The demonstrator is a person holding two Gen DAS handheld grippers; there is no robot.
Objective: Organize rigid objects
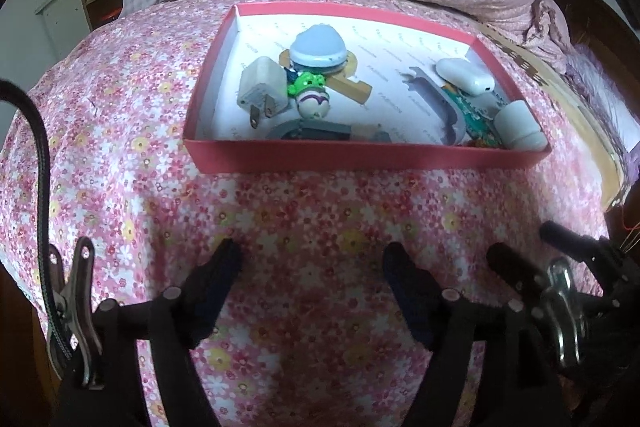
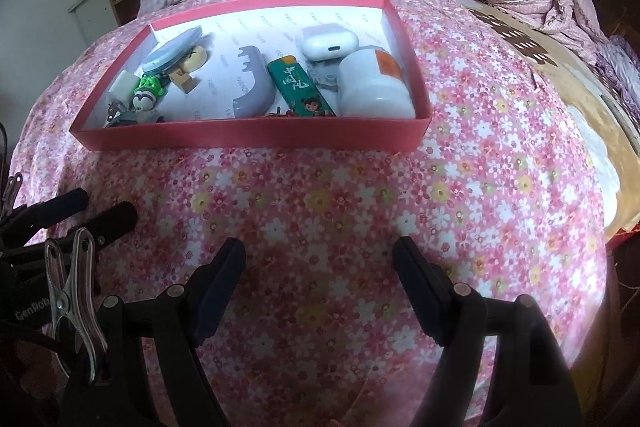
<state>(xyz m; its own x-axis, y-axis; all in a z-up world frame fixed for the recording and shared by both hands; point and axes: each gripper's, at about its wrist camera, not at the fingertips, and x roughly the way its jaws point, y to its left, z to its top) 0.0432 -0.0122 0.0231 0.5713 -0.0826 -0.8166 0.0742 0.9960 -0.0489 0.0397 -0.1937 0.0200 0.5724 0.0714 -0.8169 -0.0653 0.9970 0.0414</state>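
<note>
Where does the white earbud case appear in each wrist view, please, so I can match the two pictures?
Left wrist: the white earbud case lies in the far right corner of the red box.
Right wrist: the case sits right of centre at the box's far side.
Shared landmark: the white bottle just nearer than it.

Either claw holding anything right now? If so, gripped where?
Nothing is held. The left claw and right claw are both open and empty above the pink floral bedsheet. All the small items lie in the shallow red cardboard box.
</note>
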